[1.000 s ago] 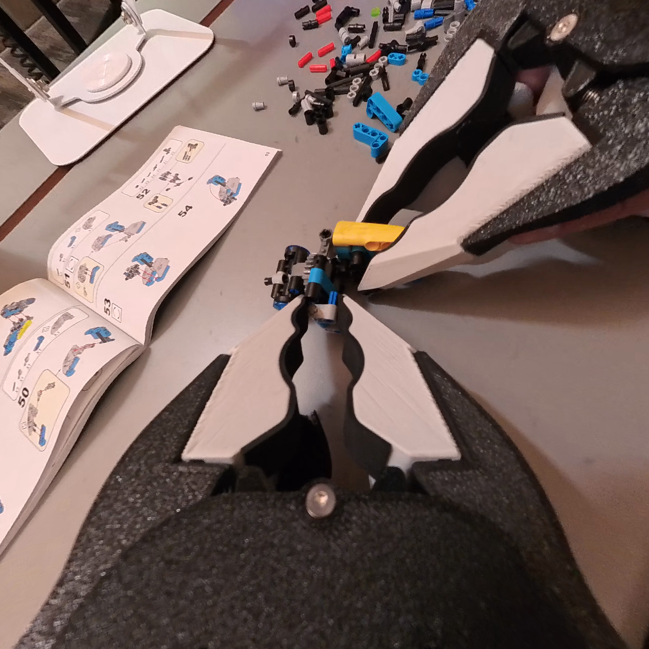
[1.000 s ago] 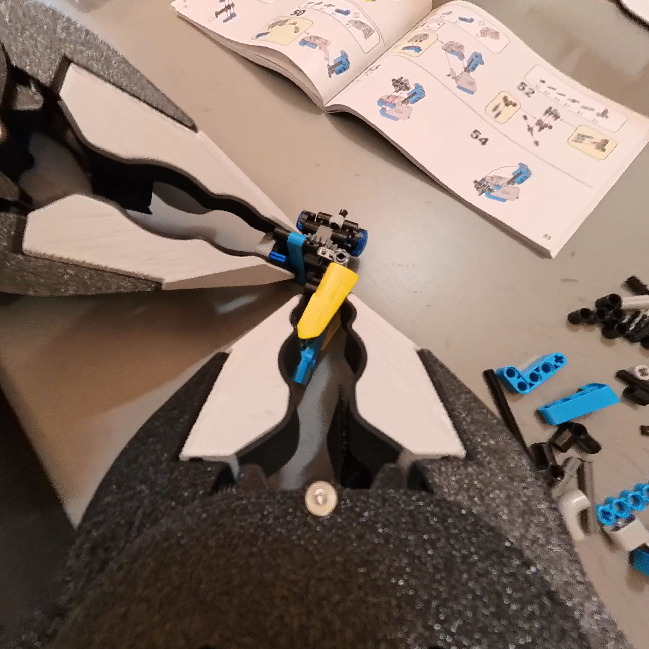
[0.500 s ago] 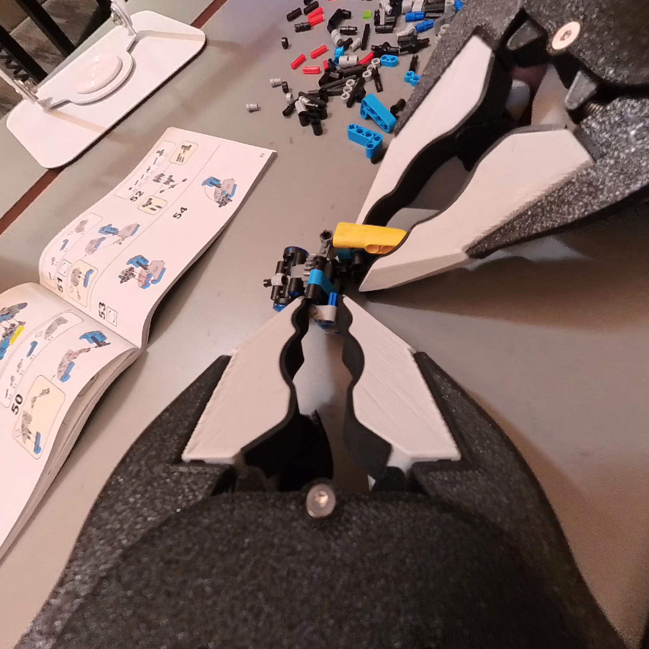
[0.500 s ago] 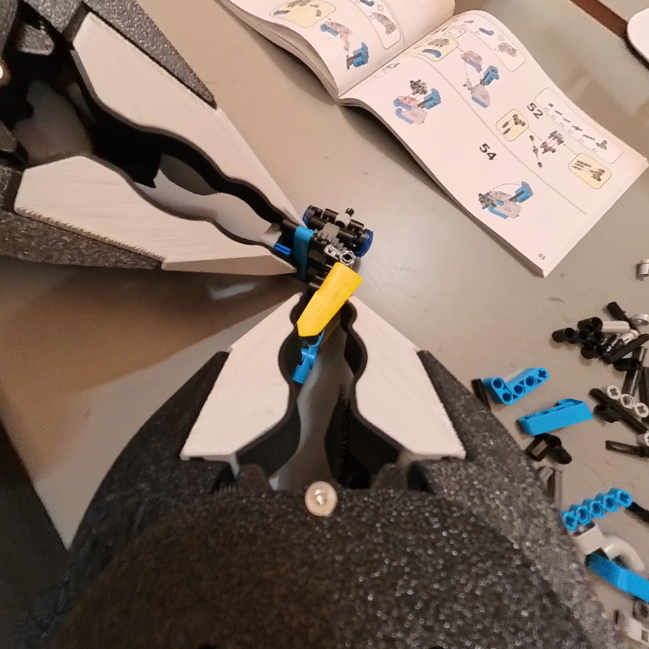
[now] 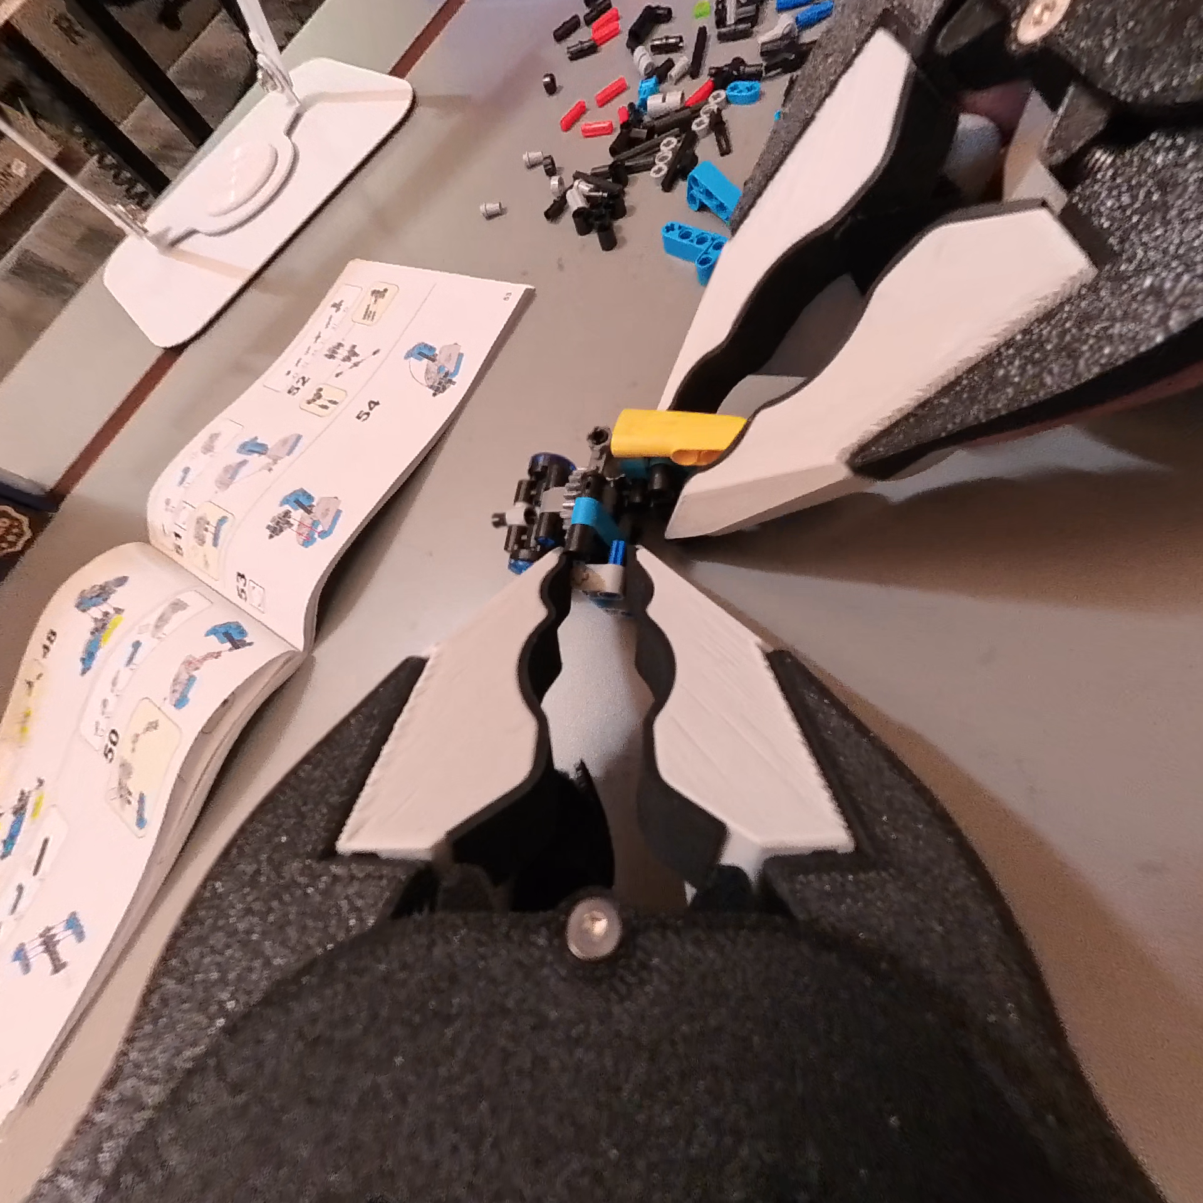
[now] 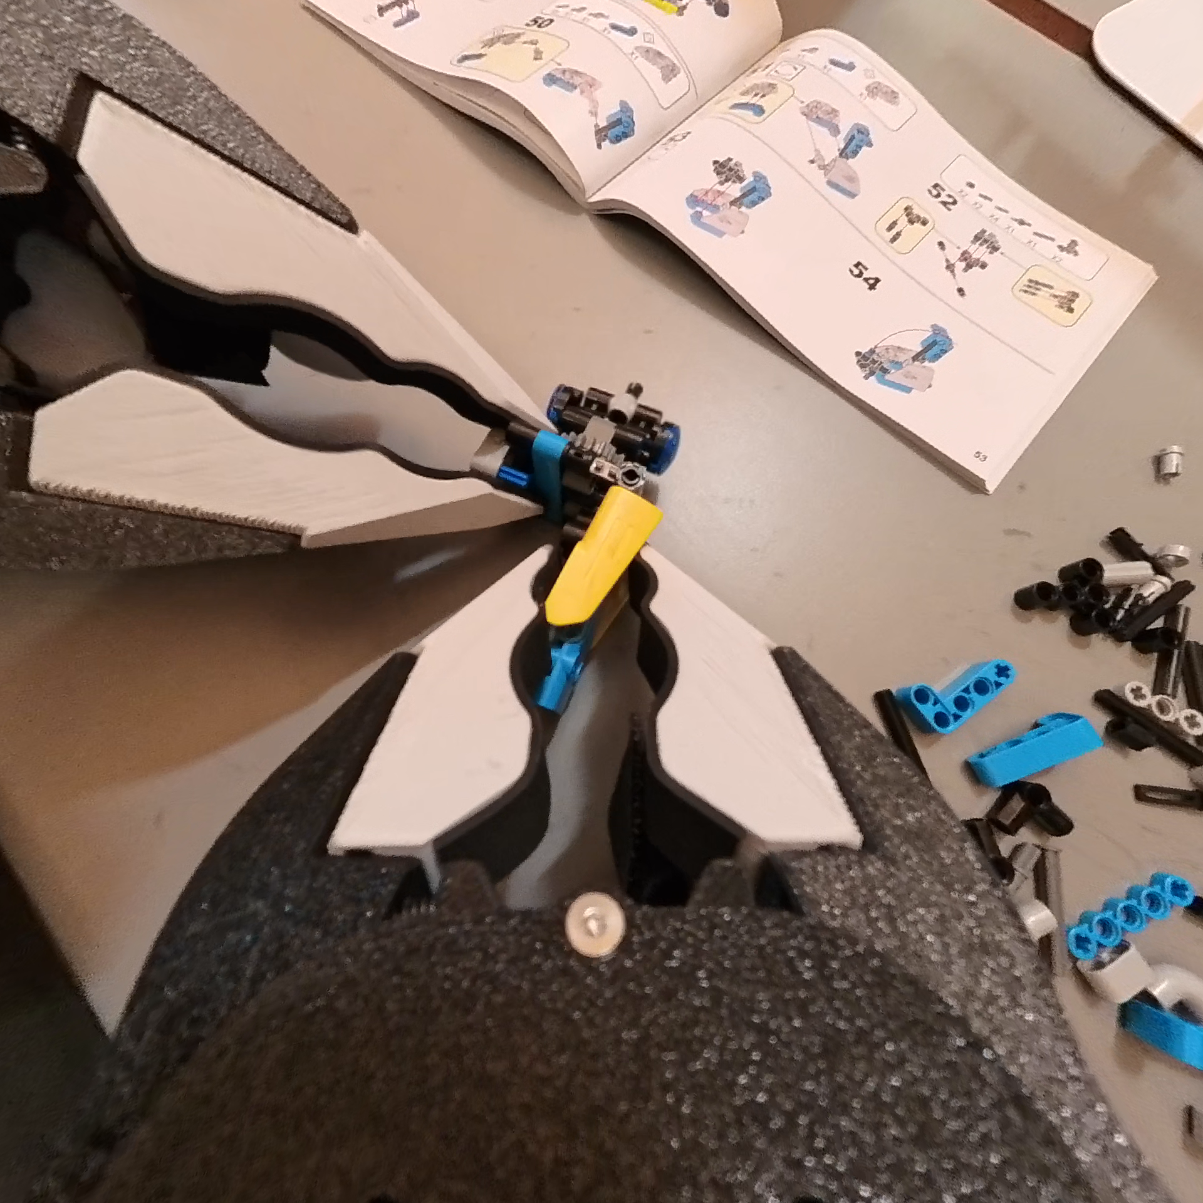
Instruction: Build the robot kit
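Left wrist view is showing my left gripper pinching the small black-and-blue brick assembly above the grey table. My right gripper is clamping its yellow panel, whose lower end is hiding between my fingers. The booklet is running off frame.

Left gripper: body of black, coarse-grained speckled foam-like material, broad and rounded toward the camera. One round silver screw sits on the centre line at the base of the finger slot. Two fingers are pale grey-white wedges with fine printed layer lines, tapering to points; their inner edges carry a black lining cut in a wavy profile. Right gripper: identical build, with the same black speckled body, central silver screw, pale wedge fingers with black wavy inner lining. A toothed black strip shows inside its slot.
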The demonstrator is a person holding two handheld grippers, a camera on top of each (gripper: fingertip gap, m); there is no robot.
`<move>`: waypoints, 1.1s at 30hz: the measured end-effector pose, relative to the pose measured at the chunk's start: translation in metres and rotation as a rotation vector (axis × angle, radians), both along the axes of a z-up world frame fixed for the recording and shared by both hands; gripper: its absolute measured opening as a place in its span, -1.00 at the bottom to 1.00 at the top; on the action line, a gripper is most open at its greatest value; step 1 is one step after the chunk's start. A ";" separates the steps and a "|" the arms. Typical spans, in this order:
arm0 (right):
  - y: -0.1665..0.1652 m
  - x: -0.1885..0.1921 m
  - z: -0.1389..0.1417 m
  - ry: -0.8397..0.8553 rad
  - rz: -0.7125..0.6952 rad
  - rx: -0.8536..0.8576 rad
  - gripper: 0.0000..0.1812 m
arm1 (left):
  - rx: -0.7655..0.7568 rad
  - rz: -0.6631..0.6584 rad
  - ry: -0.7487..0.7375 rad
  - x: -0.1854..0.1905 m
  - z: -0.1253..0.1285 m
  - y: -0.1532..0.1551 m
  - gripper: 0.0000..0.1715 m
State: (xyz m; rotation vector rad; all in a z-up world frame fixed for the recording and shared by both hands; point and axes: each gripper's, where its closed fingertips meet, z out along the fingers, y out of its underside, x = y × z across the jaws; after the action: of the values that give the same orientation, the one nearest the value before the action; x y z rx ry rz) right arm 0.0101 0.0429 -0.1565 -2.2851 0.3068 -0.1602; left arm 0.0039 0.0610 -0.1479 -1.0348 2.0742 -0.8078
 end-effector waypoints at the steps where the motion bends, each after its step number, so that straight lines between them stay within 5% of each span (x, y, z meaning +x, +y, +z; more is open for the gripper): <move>1: 0.000 -0.001 0.000 0.009 0.005 0.005 -0.75 | -0.009 0.000 0.005 0.000 0.000 0.000 -0.81; 8: 0.000 -0.001 0.007 0.040 0.005 0.058 -0.61 | -0.013 -0.002 0.006 0.000 0.000 0.000 -0.81; 21: 0.006 0.008 0.017 -0.031 -0.025 0.087 -0.73 | 0.008 -0.008 -0.005 0.000 0.000 -0.001 -0.81; 33: 0.010 0.001 0.017 0.286 -0.070 0.174 -0.77 | -0.037 0.000 0.022 0.001 0.000 -0.002 -0.82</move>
State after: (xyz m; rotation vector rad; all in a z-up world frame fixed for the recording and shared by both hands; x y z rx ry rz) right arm 0.0115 0.0528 -0.1397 -2.1233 0.5284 0.1549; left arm 0.0049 0.0594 -0.1481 -1.0687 2.0847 -0.8411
